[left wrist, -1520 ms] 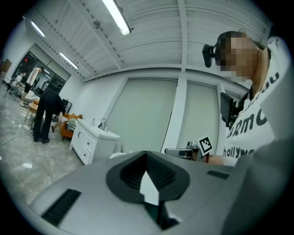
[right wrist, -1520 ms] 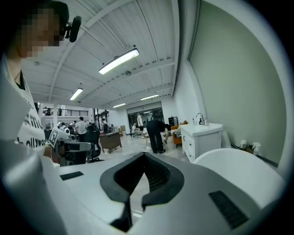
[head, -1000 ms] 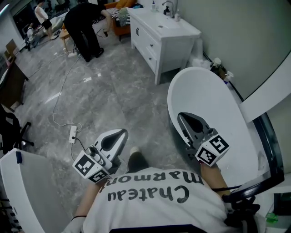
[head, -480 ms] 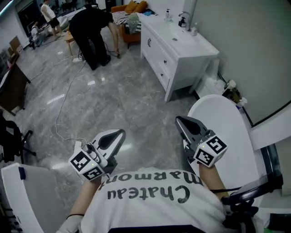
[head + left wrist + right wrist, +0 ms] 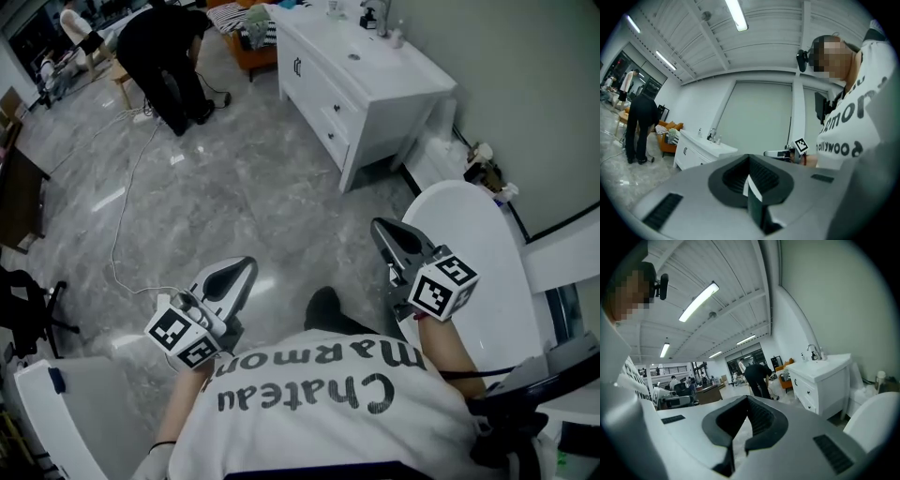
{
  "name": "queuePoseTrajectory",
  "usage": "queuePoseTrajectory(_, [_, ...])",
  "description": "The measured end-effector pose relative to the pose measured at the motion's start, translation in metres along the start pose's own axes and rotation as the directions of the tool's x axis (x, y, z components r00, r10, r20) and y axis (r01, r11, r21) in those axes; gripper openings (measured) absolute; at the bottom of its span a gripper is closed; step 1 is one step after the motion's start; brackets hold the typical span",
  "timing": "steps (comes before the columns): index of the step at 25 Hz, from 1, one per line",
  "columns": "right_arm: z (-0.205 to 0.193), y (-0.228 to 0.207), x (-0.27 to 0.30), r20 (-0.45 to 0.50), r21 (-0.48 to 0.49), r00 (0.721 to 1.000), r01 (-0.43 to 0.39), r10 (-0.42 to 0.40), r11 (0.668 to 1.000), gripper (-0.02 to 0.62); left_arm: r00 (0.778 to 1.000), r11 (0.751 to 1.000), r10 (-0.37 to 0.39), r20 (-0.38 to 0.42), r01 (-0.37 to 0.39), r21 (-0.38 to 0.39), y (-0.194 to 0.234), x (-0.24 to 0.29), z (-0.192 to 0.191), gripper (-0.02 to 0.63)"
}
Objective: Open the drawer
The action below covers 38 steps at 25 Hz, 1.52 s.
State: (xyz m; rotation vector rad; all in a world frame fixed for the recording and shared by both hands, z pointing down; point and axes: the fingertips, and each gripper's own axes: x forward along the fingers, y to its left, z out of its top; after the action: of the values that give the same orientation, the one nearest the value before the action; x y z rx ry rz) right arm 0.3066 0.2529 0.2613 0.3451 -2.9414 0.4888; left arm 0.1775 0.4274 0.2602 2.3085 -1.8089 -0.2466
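The white vanity cabinet (image 5: 375, 89) stands against the far wall, its drawer fronts (image 5: 323, 98) carrying small dark handles and all closed. Both grippers hang over the grey marble floor, well short of it. My left gripper (image 5: 246, 266) is shut and holds nothing. My right gripper (image 5: 380, 229) is shut too, also with nothing in it, just left of a white tub. In the left gripper view the cabinet (image 5: 701, 152) lies beyond the closed left gripper (image 5: 749, 157). The right gripper view shows the cabinet (image 5: 820, 380) to the right of the closed right gripper (image 5: 748, 398).
A white oval tub (image 5: 483, 248) sits at the right by the wall. A person in black (image 5: 164, 42) bends over at the back left near an orange sofa (image 5: 251, 49). A cable with a power strip (image 5: 122, 220) trails over the floor. A white panel (image 5: 56, 412) stands at bottom left.
Both grippers have travelled forward across the floor with the person. The cabinet now looks nearer and the tub has slid to the right. Both jaws have stayed shut.
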Motion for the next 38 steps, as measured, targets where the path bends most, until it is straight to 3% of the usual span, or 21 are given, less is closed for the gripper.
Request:
queuePoseTrajectory(4, [0.003, -0.023, 0.031, -0.028, -0.008, 1.000, -0.007, 0.007, 1.000, 0.011, 0.999, 0.999, 0.040, -0.007, -0.040, 0.006, 0.024, 0.013, -0.003, 0.008])
queuePoseTrajectory(11, [0.020, -0.058, 0.109, -0.070, -0.059, 0.993, -0.099, 0.095, 0.993, 0.011, 0.994, 0.994, 0.107, -0.006, -0.107, 0.027, 0.071, 0.048, 0.010, 0.008])
queuePoseTrajectory(15, [0.029, -0.087, 0.145, -0.108, -0.097, 0.989, -0.107, 0.097, 0.989, 0.011, 0.991, 0.991, 0.136, 0.013, -0.135, -0.021, 0.104, 0.070, 0.027, 0.008])
queuePoseTrajectory(26, [0.049, -0.173, 0.222, -0.175, -0.057, 0.981, -0.095, 0.084, 0.994, 0.011, 0.972, 0.968, 0.231, 0.032, -0.226, -0.112, 0.195, 0.142, 0.051, 0.008])
queuePoseTrajectory(31, [0.051, -0.206, 0.250, -0.186, -0.033, 0.981, -0.064, 0.056, 0.997, 0.011, 0.973, 0.963, 0.230, 0.023, -0.224, -0.152, 0.230, 0.168, 0.054, 0.008])
queuePoseTrajectory(38, [0.058, -0.245, 0.279, -0.179, -0.033, 0.984, -0.022, 0.016, 0.999, 0.011, 0.984, 0.978, 0.180, 0.007, -0.178, -0.109, 0.268, 0.210, 0.053, 0.008])
